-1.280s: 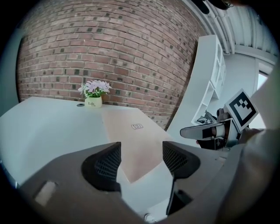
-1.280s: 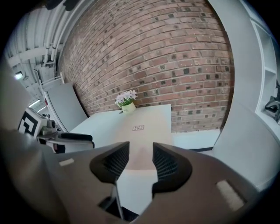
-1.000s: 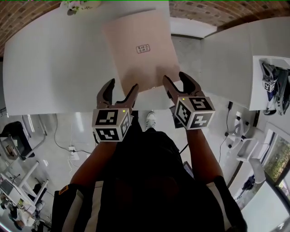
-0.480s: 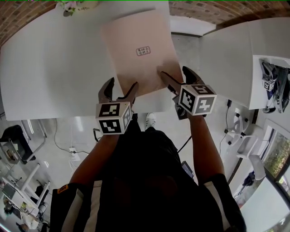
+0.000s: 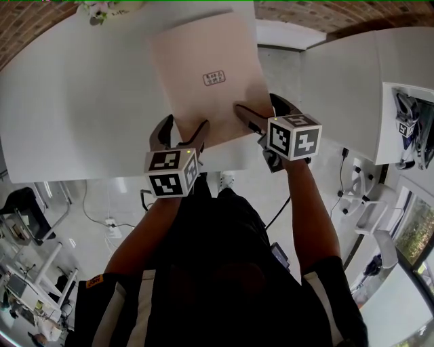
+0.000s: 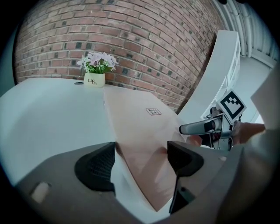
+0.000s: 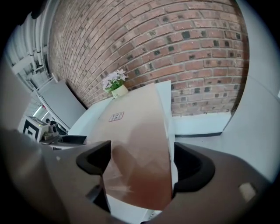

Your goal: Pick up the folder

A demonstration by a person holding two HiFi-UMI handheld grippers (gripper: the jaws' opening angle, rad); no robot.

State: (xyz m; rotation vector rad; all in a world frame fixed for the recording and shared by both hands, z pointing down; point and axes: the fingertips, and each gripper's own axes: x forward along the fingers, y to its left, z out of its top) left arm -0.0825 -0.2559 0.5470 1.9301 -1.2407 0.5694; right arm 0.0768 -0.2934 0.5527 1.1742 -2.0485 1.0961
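White tabletop (image 5: 61, 101) fills the head view, with the pale tan folder (image 5: 203, 74) lying flat along its right edge, a small printed label (image 5: 214, 78) on the cover and the folder's near end just short of the tabletop's near edge. A potted flower (image 5: 108, 8) stands at the far edge. The left gripper (image 5: 184, 125) is at the folder's near left corner and the right gripper (image 5: 258, 105) at its near right corner, both reaching in over the near edge with their marker cubes toward the person. In the left gripper view, the jaws stand spread, having just been opening, with the folder's near left corner lying between them and neither pad pressing on it; a brick wall (image 6: 131, 35) rises behind the tabletop. In the right gripper view, the jaws have likewise just been opening and stand well apart astride the folder's near right end, the cover between the pads but not pinched.
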